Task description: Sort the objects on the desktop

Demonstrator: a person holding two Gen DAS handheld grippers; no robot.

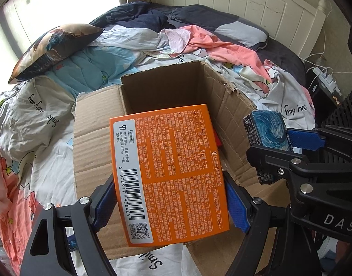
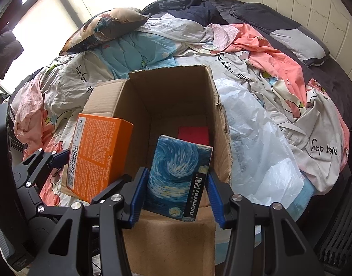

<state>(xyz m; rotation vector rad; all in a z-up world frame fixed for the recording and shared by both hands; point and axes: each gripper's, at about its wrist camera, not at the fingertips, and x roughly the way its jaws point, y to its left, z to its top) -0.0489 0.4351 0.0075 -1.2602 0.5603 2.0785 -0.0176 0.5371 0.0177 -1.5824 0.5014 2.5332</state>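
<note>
My left gripper (image 1: 170, 203) is shut on a flat orange box (image 1: 169, 172) with white print and a barcode, held above the near left part of an open cardboard box (image 1: 95, 138) on the bed. The orange box also shows in the right wrist view (image 2: 97, 156). My right gripper (image 2: 174, 199) is shut on a blue swirl-patterned pack (image 2: 178, 179), held over the cardboard box (image 2: 166, 99) opening. That pack shows at the right of the left wrist view (image 1: 268, 131). A red item (image 2: 194, 135) lies on the box floor.
The cardboard box stands on a bed with a rumpled cartoon-print quilt (image 1: 38, 115). A dark printed cushion (image 1: 54, 46) lies behind it at the left. A white plastic bag (image 2: 256, 142) lies right of the box. A white headboard (image 1: 245, 0) is at the back.
</note>
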